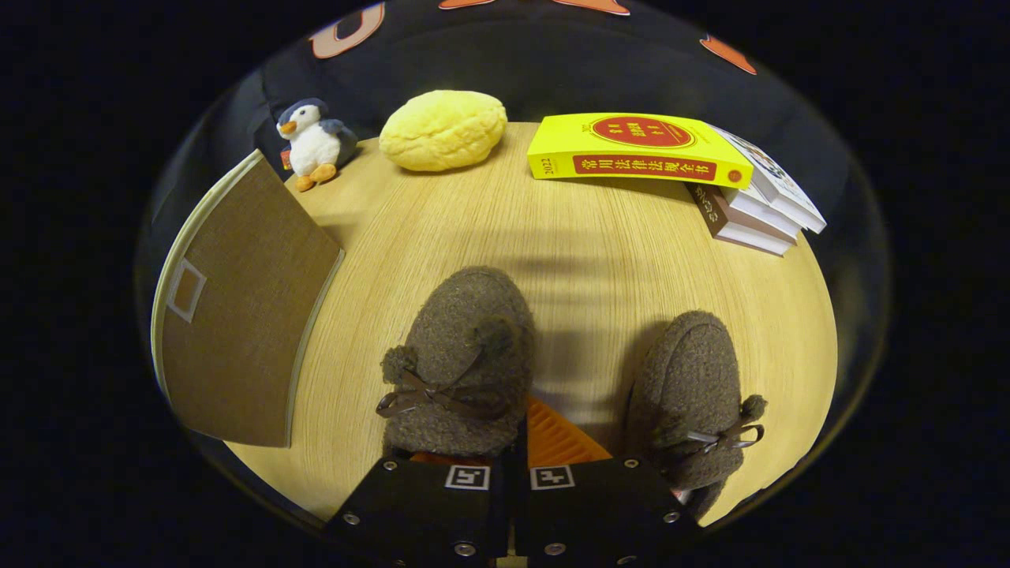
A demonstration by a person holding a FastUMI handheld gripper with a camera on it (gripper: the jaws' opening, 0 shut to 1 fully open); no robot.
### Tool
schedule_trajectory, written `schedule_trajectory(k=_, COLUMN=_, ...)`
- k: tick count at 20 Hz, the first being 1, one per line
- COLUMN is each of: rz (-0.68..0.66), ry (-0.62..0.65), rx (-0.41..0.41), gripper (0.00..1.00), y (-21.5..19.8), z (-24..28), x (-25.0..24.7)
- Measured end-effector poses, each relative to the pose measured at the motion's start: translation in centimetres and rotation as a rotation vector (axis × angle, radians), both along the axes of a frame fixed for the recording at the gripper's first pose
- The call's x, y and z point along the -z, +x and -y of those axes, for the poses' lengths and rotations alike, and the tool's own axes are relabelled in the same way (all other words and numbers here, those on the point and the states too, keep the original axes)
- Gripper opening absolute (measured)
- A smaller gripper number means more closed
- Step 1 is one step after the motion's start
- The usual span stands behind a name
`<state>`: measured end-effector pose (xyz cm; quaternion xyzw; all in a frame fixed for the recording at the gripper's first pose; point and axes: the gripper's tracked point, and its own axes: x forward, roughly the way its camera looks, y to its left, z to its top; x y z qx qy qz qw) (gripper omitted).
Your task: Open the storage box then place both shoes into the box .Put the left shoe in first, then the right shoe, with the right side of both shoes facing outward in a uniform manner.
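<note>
Gripper (517, 454) fingers pressed close together, nothing visibly pinched; real clamp on the shoe at 11 o'clock (458, 363) impossible to tell. Second shoe (690, 394) at 1 o'clock, apart. Storage box (241, 304) at 9 o'clock, lid apparently shut. Risk: lifting a shoe before opening, or mistaking left for right.

Two fuzzy shoes are sitting on the table (568, 237), the left shoe (461, 355) and the right shoe (690, 394). Beyond the shoes, three books (678, 170) are lying stacked, one penguin toy (313, 143) and one yellow cushion (443, 130) are resting; beside them one storage box (237, 308) is standing.
</note>
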<state>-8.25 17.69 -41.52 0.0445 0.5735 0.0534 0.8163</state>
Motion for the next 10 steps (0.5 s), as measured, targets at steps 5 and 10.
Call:
schedule_trajectory(k=5, rz=0.050, ry=0.014, rx=0.053, gripper=0.03, y=1.3, z=-0.9, x=-5.2)
schedule_trajectory(k=10, rz=0.149, ry=0.047, rx=0.070, gripper=0.03, y=4.2, z=-3.9, x=-14.1)
